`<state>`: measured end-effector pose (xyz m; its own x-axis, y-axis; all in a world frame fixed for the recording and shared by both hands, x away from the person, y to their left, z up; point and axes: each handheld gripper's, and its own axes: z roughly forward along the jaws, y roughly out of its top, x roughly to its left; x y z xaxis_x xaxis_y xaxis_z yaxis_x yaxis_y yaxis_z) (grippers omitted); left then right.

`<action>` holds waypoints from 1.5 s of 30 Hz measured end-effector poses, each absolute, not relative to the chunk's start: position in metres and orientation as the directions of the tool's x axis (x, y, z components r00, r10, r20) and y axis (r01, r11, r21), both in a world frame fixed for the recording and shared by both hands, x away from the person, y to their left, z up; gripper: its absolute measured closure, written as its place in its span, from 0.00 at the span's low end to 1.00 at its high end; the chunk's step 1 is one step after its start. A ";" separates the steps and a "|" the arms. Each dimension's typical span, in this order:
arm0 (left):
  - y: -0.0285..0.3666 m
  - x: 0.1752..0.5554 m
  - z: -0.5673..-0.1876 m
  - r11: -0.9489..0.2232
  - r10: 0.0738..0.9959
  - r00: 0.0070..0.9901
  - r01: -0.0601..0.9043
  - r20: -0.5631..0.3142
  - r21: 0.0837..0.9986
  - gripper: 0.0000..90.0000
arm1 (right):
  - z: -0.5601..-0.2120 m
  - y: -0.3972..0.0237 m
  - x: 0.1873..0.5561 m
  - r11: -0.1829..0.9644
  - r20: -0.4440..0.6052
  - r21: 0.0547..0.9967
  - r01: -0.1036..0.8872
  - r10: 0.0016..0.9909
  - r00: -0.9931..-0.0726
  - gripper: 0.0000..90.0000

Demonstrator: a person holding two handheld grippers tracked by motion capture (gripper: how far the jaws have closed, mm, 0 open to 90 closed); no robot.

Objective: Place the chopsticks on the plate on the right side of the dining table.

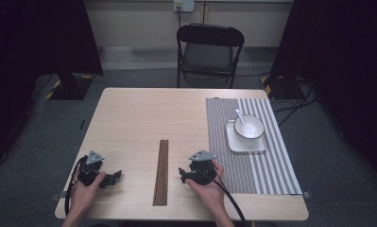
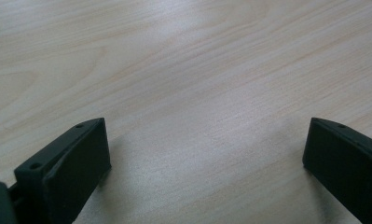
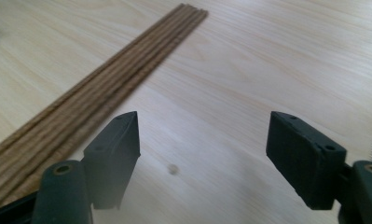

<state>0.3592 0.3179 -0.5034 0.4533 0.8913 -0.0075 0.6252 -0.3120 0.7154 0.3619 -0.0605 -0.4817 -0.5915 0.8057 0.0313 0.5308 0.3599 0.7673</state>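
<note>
A bundle of several dark wooden chopsticks (image 1: 161,172) lies lengthwise at the middle of the wooden table (image 1: 139,118). My right gripper (image 1: 181,174) rests just right of the bundle, held by a hand, jaws pointing left toward it. In the right gripper view it (image 3: 202,144) stands open over bare wood, the chopsticks (image 3: 104,88) running past its left jaw. My left gripper (image 1: 115,177) sits near the front left of the table, pointing right. In the left gripper view it (image 2: 207,149) is open with only table wood between its jaws.
A grey striped placemat (image 1: 271,170) covers the table's right side. On it stands a white square plate (image 1: 245,145) holding a white bowl (image 1: 248,127) with a spoon (image 1: 239,116). A black folding chair (image 1: 209,47) stands beyond the far edge.
</note>
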 end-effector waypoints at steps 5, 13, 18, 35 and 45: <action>0.318 0.359 -0.504 -0.312 0.891 0.454 0.624 -0.008 0.716 0.00 | -0.484 -0.037 0.364 0.392 0.027 0.764 0.513 0.775 -0.632 0.41; 0.318 0.359 -0.503 -0.312 0.891 0.454 0.624 -0.008 0.716 0.00 | -0.487 -0.015 0.361 0.429 0.025 0.758 0.492 0.735 -0.678 0.54; 0.318 0.359 -0.504 -0.312 0.891 0.454 0.624 -0.008 0.716 0.00 | -0.491 -0.010 0.360 0.430 0.036 0.752 0.500 0.730 -0.682 0.56; 0.318 0.359 -0.503 -0.313 0.891 0.454 0.624 -0.007 0.716 0.00 | -0.494 -0.013 0.361 0.455 0.002 0.733 0.506 0.743 -0.670 0.72; 0.318 0.359 -0.503 -0.319 0.889 0.458 0.624 -0.003 0.713 0.00 | -0.496 -0.020 0.376 0.416 0.006 0.744 0.523 0.778 -0.628 0.79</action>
